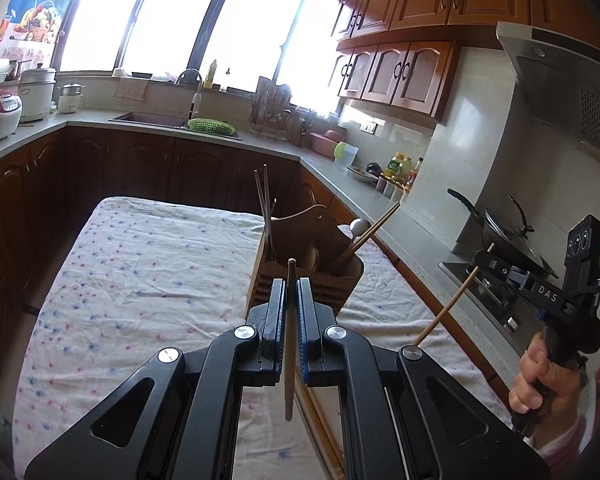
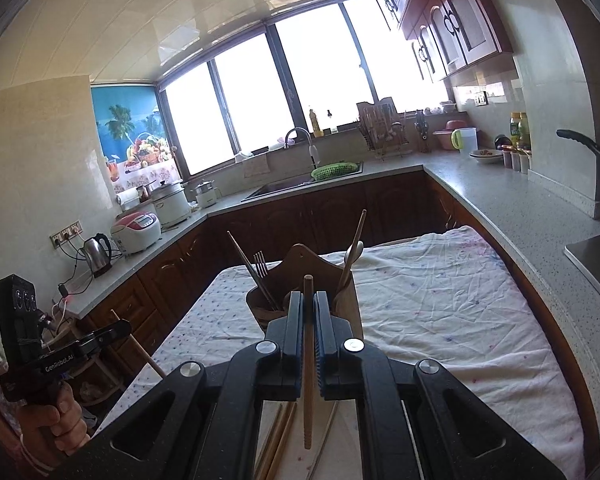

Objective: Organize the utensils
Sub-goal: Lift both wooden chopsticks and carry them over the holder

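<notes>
1. Left tool (image 1: 289,304): closed narrow on one wooden chopstick (image 1: 290,344), stick running along the fingers, tip just past them, aimed at the holder (image 1: 308,276).
2. Right tool (image 2: 309,312): same deal, clamped on its own stick (image 2: 308,360); both held above the near tabletop (image 1: 140,280), not yet at the holder.
3. Done so far, by the look: holder stands mid-tabletop w/ a pair of sticks (image 1: 263,204) left compartment, fork (image 2: 261,262) beside them, spoon (image 2: 354,252) + more sticks right side.
4. Left to do: drop both held sticks in; also a few loose sticks (image 2: 278,436) + a thin metal rod, prob. another utensil, lie near edge under right tool.
5. My guess: past halfway, several pieces to go.
</notes>
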A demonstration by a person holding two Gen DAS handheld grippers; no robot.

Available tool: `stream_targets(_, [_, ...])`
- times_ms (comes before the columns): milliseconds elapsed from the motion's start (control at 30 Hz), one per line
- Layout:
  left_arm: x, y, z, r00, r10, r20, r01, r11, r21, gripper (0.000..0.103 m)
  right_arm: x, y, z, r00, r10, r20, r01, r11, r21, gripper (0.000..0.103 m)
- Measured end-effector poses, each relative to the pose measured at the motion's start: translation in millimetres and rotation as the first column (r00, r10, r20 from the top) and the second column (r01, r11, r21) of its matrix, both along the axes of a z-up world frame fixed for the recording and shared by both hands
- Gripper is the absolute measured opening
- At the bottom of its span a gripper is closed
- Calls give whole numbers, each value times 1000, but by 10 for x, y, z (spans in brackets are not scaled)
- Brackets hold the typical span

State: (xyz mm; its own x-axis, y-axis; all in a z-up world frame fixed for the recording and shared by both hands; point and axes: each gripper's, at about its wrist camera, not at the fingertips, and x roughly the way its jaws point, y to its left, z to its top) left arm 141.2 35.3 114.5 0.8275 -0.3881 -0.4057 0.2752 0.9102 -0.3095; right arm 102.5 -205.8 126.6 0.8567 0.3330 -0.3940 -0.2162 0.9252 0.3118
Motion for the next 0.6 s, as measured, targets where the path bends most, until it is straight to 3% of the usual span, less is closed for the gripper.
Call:
stream_targets(267, [143, -42, 256, 998, 8, 64, -9, 1000, 13, 4, 171, -39, 154, 999, -20, 39, 20, 1000, 2, 5])
stream_targets(600, [583, -125, 864, 976, 40, 216, -41, 999, -1, 4, 637, -85, 654, 983, -81, 166, 76, 996, 37, 5])
